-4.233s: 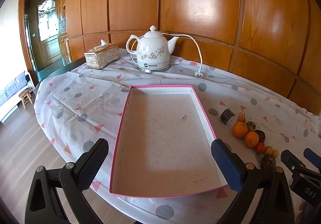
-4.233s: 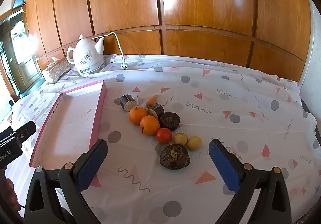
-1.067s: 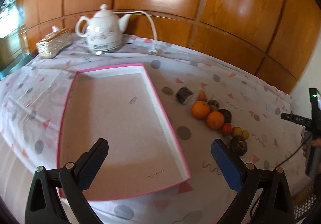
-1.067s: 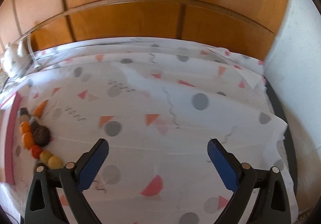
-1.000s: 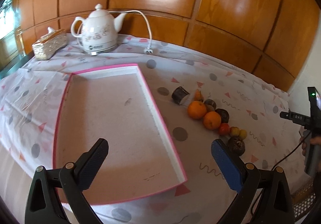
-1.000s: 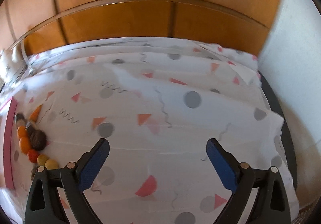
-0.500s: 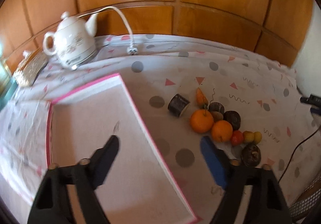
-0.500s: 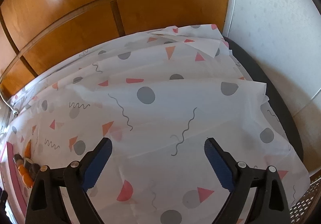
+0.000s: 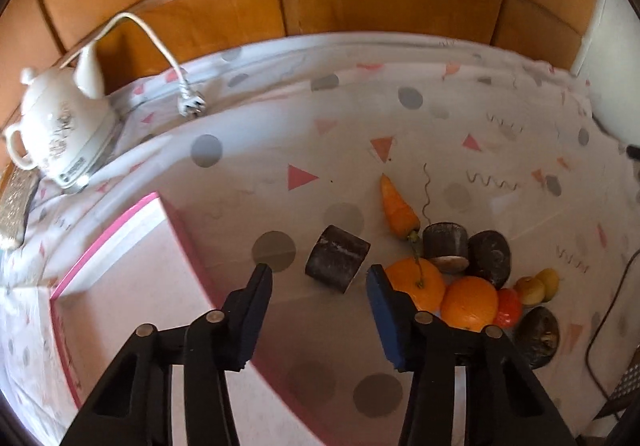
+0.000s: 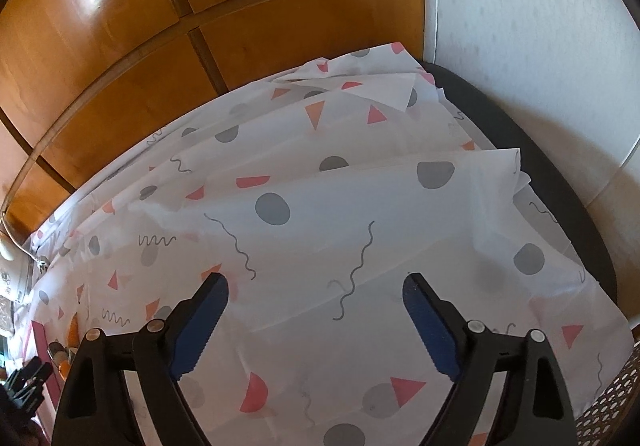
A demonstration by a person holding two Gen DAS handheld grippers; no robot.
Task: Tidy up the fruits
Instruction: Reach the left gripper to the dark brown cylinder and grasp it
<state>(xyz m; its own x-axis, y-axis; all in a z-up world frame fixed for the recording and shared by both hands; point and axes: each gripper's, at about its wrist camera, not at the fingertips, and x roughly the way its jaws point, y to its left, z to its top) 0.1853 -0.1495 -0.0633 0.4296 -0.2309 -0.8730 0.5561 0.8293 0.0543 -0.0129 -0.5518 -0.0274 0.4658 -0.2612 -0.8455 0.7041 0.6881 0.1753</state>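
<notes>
While our left gripper (image 9: 318, 278) narrows its jaws just short of the dark cylinder (image 9: 337, 264), gripping nothing yet, we hold our right gripper (image 10: 316, 292) wide and empty over bare tablecloth (image 10: 360, 206); the fruit cluster (image 9: 468, 286) lies beside the pink tray (image 9: 176, 218).

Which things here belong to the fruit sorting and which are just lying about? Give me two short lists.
Part of the job:
- pink tray
- two oranges
- carrot
- red fruit
- two small yellow fruits
- dark brown pieces
- left tool, open, its jaws just been closing, nothing between them

Lying about:
- white kettle
- its loose plug
- patterned tablecloth
</notes>
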